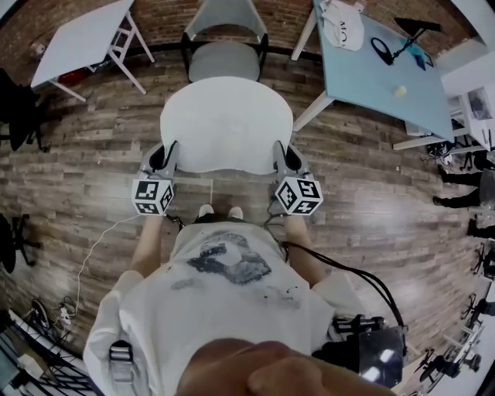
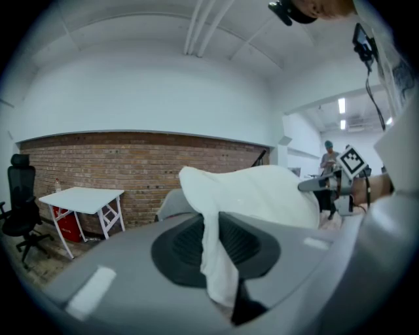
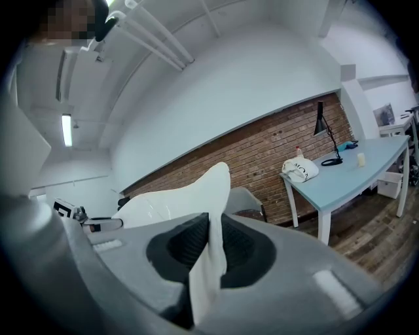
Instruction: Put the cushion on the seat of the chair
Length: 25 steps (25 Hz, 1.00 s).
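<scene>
Head view. Your forearms (image 1: 147,247) reach forward from your body, close to level and tipped slightly down. The left gripper (image 1: 172,151) sits at the left edge of the cushion (image 1: 227,124) and the right gripper (image 1: 281,151) at its right edge. The white round cushion hangs flat between them, in the air over the wooden floor (image 1: 93,178). The chair (image 1: 225,35) stands just beyond the cushion's far edge, and its grey seat (image 1: 224,62) is bare. A white table (image 1: 81,39) stands far left. A blue table (image 1: 379,66) at right carries a white bag (image 1: 344,23). This view does not show how the fingers meet the cushion.

Left gripper view. The fingers (image 2: 180,247) are clenched on a fold of the cushion's white cover, pinched thin between the dark pads. The cushion's body swells up and to the right beyond them. On its far side you see the right gripper's marker cube. A brick wall (image 2: 98,163) and a black office chair (image 2: 19,196) at far left show only here.

Right gripper view. Here too the fingers are clamped on a thin flap of the cushion's edge, which rises up and leftward. The left gripper shows small past it. A black lamp (image 3: 325,131) stands on the blue table beside the bag.
</scene>
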Available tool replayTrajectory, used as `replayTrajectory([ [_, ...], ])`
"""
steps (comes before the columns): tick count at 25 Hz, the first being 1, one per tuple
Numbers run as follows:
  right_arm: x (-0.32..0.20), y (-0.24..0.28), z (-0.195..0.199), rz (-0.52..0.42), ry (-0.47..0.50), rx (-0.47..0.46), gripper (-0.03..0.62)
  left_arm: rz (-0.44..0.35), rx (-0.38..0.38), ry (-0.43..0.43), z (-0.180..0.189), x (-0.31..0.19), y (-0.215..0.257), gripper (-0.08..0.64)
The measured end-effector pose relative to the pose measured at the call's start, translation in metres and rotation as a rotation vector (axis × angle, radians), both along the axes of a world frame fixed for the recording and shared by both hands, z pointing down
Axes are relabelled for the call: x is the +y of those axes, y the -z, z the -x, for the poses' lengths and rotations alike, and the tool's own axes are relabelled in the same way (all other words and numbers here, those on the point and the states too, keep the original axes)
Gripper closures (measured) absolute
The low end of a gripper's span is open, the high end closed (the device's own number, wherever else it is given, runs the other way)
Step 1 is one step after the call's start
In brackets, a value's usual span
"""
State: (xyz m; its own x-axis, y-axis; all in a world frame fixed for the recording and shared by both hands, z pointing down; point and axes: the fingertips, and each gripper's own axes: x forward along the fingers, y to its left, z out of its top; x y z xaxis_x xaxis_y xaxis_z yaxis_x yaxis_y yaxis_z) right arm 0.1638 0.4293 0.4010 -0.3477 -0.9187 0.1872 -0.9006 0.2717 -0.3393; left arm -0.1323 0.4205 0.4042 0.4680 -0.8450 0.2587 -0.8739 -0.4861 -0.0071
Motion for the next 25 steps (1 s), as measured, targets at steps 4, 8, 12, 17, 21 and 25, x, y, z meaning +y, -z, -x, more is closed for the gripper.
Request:
replayTrajectory([
  [4,-0.002,-0.003,-0.014,0.007,0.003,-0.005,0.548,0.003,-0.007,0.005,-0.014,-0.002,-0.002,0.514],
  [8,-0.014,-0.008,-0.02,0.016,-0.001,-0.007,0.548,0.007,-0.016,0.002,-0.02,-0.013,-0.004,0.514],
  [12,-0.035,-0.012,-0.016,0.017,0.0,-0.004,0.548,0.012,-0.013,0.0,-0.017,-0.034,-0.008,0.514],
  [17,-0.079,-0.02,-0.009,0.033,-0.005,0.01,0.548,0.028,-0.002,-0.013,-0.011,-0.083,-0.021,0.514],
  [21,-0.137,-0.029,0.004,0.052,-0.016,0.017,0.548,0.035,0.0,-0.027,0.001,-0.145,-0.03,0.514],
  [25,-0.207,-0.031,0.028,0.066,-0.025,0.043,0.548,0.048,0.009,-0.043,0.024,-0.218,-0.036,0.514],
])
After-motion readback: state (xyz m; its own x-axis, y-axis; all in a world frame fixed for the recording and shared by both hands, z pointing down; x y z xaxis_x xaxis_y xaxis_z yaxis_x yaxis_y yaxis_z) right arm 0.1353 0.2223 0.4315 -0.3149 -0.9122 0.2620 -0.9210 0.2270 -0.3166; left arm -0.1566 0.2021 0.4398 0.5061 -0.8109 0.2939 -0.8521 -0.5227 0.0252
